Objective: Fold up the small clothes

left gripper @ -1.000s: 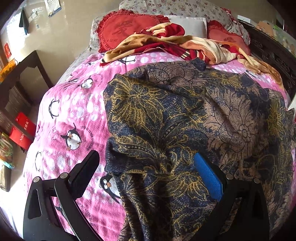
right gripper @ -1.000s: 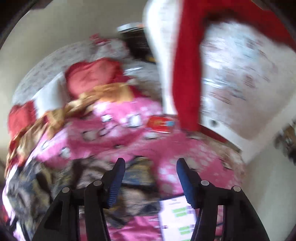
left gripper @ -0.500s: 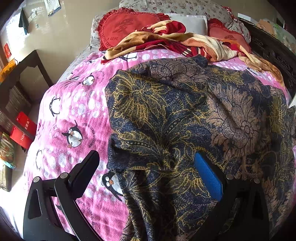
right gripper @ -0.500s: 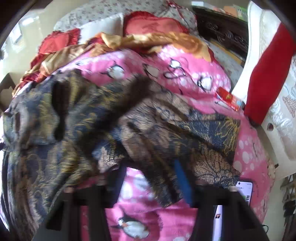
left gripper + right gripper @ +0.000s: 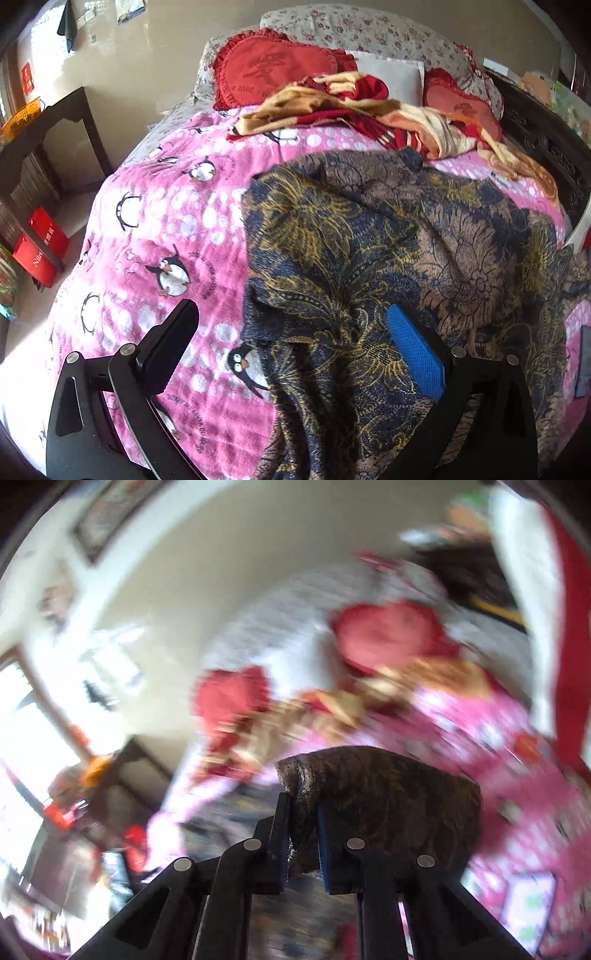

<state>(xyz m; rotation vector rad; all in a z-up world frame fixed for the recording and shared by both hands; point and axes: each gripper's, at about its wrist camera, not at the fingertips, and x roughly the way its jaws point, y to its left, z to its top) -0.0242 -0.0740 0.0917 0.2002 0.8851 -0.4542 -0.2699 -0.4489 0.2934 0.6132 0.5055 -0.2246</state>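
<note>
A dark blue, gold and brown floral garment [image 5: 369, 240] lies crumpled over the right half of a pink penguin-print blanket [image 5: 166, 221]. My left gripper [image 5: 291, 332] hovers open over the garment's near left edge; one finger is above the pink blanket and the blue-padded finger [image 5: 413, 354] is above the cloth, nothing pinched. My right gripper [image 5: 301, 812] has its jaws closing, with a fold of the same garment [image 5: 388, 786] pressed between the pads and lifted above the bed. The right wrist view is blurred by motion.
Red heart cushions [image 5: 273, 70] and a crumpled yellow-red blanket [image 5: 369, 110] sit at the bed's head. A dark side table [image 5: 44, 125] and red boxes [image 5: 40, 247] stand left of the bed. A phone [image 5: 528, 904] lies on the blanket at the right.
The right gripper's jaws closed on a fold of the garment and swung upward with it. The left gripper shifted slightly and stayed open.
</note>
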